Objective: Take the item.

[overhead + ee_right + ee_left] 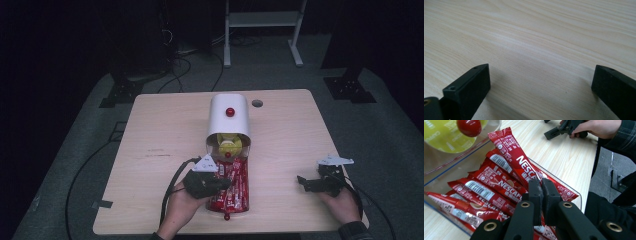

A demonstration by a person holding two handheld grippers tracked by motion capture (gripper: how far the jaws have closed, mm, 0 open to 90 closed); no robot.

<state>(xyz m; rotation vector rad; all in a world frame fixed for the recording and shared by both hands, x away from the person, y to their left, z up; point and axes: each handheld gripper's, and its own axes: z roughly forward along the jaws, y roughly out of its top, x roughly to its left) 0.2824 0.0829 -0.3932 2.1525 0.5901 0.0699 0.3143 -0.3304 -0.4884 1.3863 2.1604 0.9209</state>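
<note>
A white cabinet [228, 122] with a red knob lies in the middle of the table. Its clear drawer [441, 183] is pulled out toward me and holds several red Nescafe sachets [236, 187]. My left gripper [224, 184] hovers over that drawer. In the left gripper view its jaws [541, 182] are pressed together on the lower end of one red sachet [514, 155], which slants up above the others. My right gripper [303, 181] rests low at the table's right side, open, with bare wood between its jaws [540, 80].
Another clear drawer [229, 145] with a red knob [469, 126] holds yellow pods [441, 140] just behind the sachets. A round cable hole [257, 103] sits at the back of the table. Cables trail off the table's left and right edges.
</note>
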